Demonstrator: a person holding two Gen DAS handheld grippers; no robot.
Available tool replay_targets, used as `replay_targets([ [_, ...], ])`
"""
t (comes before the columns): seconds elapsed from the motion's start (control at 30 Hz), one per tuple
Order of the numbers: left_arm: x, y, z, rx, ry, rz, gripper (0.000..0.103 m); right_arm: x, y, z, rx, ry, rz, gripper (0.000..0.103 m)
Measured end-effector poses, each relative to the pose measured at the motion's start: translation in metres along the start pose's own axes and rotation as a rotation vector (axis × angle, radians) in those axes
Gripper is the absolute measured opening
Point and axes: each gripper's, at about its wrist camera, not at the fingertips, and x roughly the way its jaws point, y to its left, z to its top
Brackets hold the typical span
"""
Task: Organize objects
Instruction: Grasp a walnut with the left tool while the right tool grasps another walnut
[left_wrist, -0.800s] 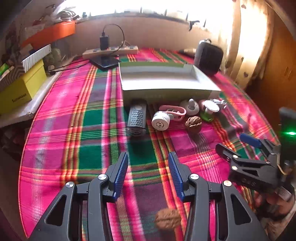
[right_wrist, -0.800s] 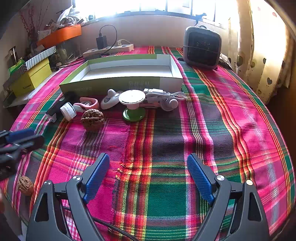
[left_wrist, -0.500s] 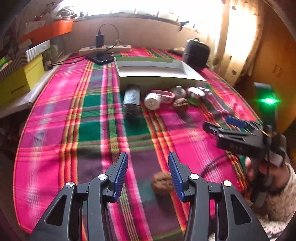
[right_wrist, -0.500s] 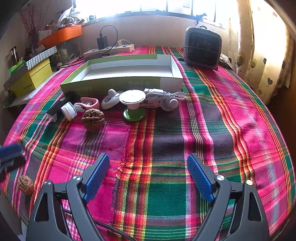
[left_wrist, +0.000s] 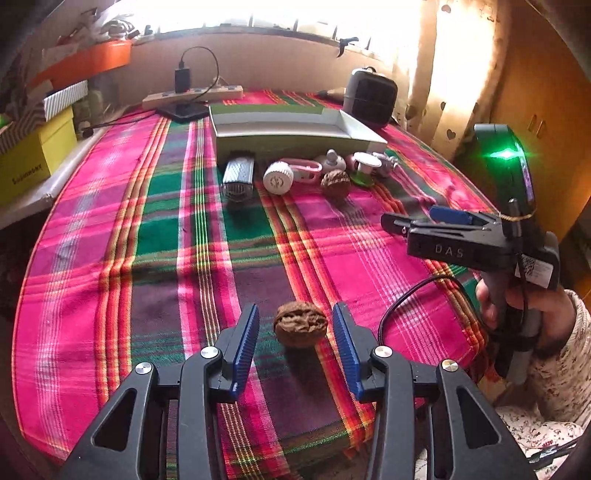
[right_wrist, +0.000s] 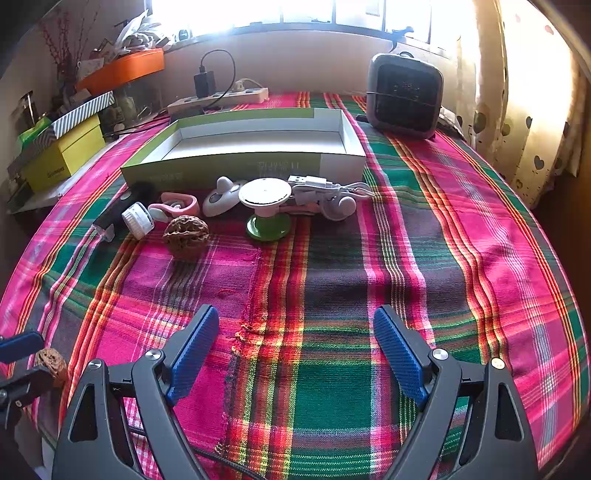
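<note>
The left gripper (left_wrist: 295, 334) sits low over the plaid tablecloth (left_wrist: 155, 236) with its blue pads spread to either side of a lone walnut (left_wrist: 300, 324), a gap showing on each side, so the nut lies between the pads but is not yet pinched; that straddling stance looks like the setup for a squeeze, and a round, hard shell of this kind may roll or pop out if the pads meet it off centre; the walnut lies near the front edge of the table, well apart from everything else, which is probably why it is being fetched; the rest of the clutter is lined up just in front of the shallow open box (right_wrist: 243, 162) at the far side: a second walnut (right_wrist: 185, 232), a white cap (right_wrist: 137, 220), a pink clip (right_wrist: 177, 205), a white disc on a green base (right_wrist: 266, 206) and a bundled white cable (right_wrist: 325, 192); the box appears empty, so it seems the intended home for these things; the right gripper (right_wrist: 295, 354) hovers with its pads wide apart over bare cloth, holding nothing, seemingly kept out of the way and waiting.
</note>
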Motion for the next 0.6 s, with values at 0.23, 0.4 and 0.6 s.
replay_targets([
  [0.23,0.006,-0.003,-0.001,0.011,0.01,0.006,0.03,-0.001,0.002,0.001,0.0,0.0,-0.002,0.086],
  [0.4,0.007,-0.003,0.002,0.01,0.006,-0.002,0.029,0.0,0.001,0.001,-0.001,0.0,-0.001,0.086],
  [0.6,0.013,-0.001,0.009,-0.001,0.0,-0.004,0.029,-0.001,0.0,0.001,0.0,0.005,0.003,0.086],
])
